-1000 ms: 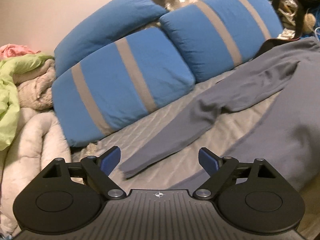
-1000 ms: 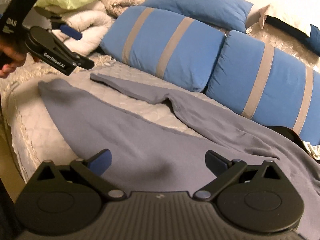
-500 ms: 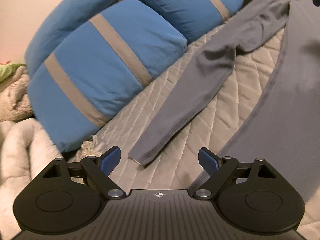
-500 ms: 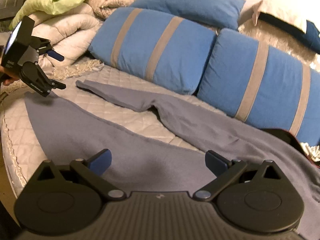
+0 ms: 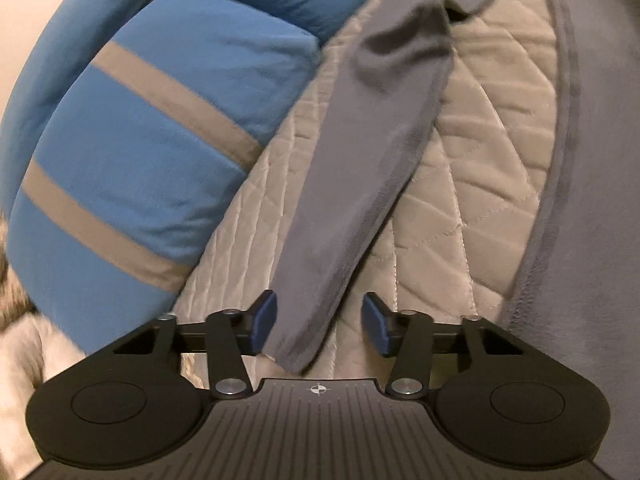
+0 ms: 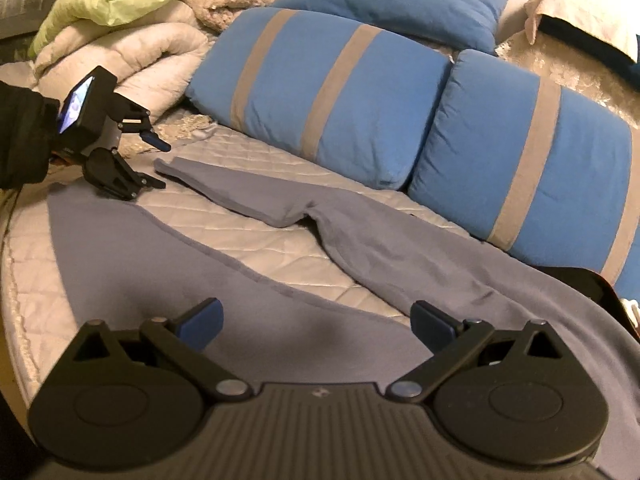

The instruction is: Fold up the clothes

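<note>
A grey long-sleeved shirt (image 6: 168,264) lies spread on the quilted bed. Its sleeve (image 5: 360,184) stretches toward me in the left wrist view, and the cuff end (image 5: 296,344) lies between the open jaws of my left gripper (image 5: 320,328), nearer the left finger. In the right wrist view the left gripper (image 6: 154,162) sits open at the sleeve cuff (image 6: 168,166). My right gripper (image 6: 316,322) is open and empty, hovering over the shirt's body.
Blue pillows with grey stripes (image 6: 324,92) line the back of the bed, close beside the sleeve (image 5: 132,160). A heap of cream blankets and a green cloth (image 6: 120,12) is at the far left. The quilted bed cover (image 5: 488,184) shows between sleeve and body.
My left gripper has moved forward and down to the sleeve cuff, which now lies between its jaws; the jaws have narrowed a little. My right gripper has barely moved.
</note>
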`<state>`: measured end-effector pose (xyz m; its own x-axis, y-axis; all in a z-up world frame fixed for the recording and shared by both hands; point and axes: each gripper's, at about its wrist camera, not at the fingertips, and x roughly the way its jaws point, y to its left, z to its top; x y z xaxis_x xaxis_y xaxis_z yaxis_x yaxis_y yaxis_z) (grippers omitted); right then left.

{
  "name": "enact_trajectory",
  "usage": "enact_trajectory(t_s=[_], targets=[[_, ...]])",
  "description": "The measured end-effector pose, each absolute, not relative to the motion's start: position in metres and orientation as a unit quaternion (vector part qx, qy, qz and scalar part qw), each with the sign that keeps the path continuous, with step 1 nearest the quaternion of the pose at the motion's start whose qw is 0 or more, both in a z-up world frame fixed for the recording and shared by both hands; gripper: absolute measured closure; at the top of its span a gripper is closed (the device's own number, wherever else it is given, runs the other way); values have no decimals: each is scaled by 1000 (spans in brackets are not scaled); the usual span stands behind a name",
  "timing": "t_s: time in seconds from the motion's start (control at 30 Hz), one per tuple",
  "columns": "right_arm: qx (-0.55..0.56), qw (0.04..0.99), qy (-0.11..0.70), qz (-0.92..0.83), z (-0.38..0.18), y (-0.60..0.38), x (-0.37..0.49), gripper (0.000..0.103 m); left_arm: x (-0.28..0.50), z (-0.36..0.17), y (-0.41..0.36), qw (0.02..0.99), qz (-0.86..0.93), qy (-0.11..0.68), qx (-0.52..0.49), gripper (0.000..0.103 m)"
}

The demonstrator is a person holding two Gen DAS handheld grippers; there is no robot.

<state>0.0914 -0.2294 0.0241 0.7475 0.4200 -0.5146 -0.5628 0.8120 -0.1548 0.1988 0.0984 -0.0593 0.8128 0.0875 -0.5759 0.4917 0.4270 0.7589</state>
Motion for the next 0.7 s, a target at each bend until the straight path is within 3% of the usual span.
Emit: enact_trajectory(t_s=[0.1,0.17,0.5,0.7], targets=[[-142,921,244,269,24,-232,96,0,203,-68,93,770,-132,275,560,76],[-153,921,238,269,24,-232,96,0,204,-75,90,752,-131,275,585,96],[-279,902,205,257,20,-245,110,0,197,-69,93,753,-63,234,612,98],[-316,892,210,245,17,-276,148,10,199,-54,97,777,-30,221,589,98]])
